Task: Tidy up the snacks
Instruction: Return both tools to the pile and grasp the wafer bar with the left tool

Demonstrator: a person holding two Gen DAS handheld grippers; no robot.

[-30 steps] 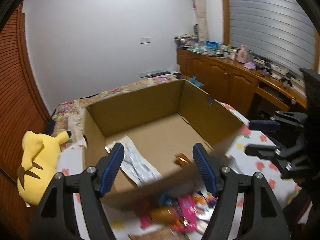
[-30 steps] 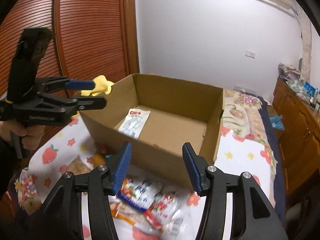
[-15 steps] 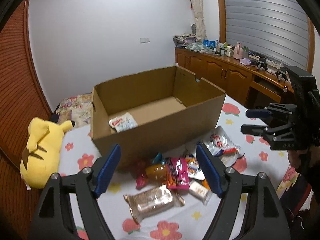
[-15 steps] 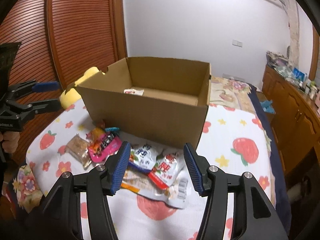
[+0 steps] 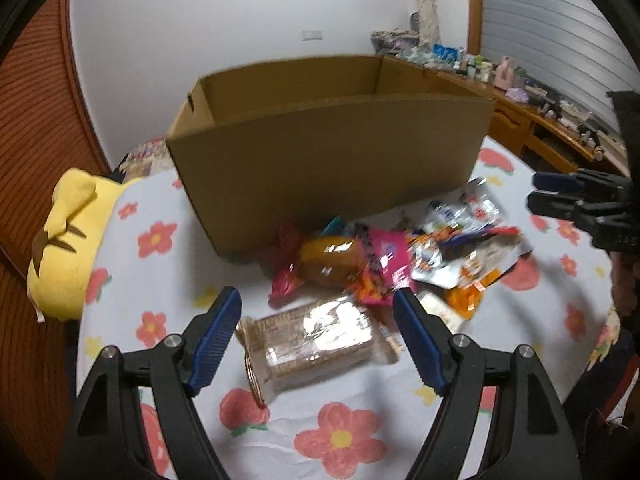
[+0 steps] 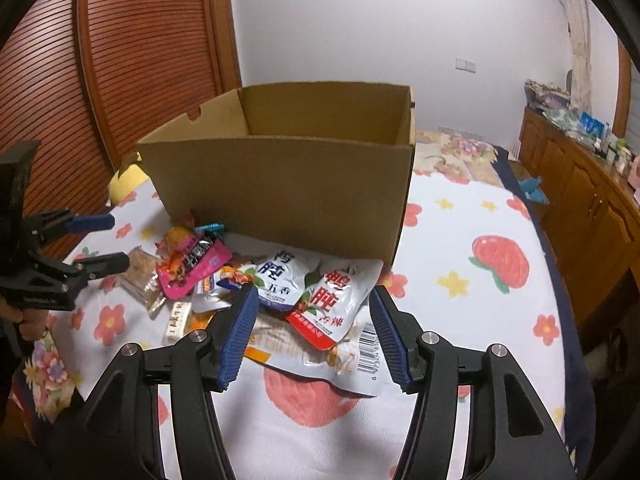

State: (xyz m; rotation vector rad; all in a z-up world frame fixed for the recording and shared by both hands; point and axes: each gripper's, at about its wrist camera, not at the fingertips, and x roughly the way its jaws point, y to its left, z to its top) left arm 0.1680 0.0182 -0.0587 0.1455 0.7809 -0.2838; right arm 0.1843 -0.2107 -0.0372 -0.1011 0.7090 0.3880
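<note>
An open cardboard box (image 5: 328, 156) (image 6: 280, 184) stands on the flowered bedspread. A pile of snack packets lies in front of it. My left gripper (image 5: 318, 320) is open, low over a clear-wrapped brown cracker pack (image 5: 316, 344), with an orange and pink packet (image 5: 348, 260) just beyond. My right gripper (image 6: 312, 316) is open, its jaws either side of two white pouches, one blue-edged (image 6: 280, 280) and one red-edged (image 6: 332, 304). The pink packet (image 6: 192, 268) and cracker pack (image 6: 140, 276) lie to their left. The box's inside is hidden.
A yellow plush toy (image 5: 68, 248) lies at the bed's left edge by a slatted wooden door (image 6: 132, 60). A wooden counter (image 6: 584, 188) with clutter runs along the right wall. The right gripper shows at the left wrist view's right edge (image 5: 580, 200).
Both grippers have pulled back from over the box and come down low over the snack pile in front of it. The box's inside has dropped out of sight.
</note>
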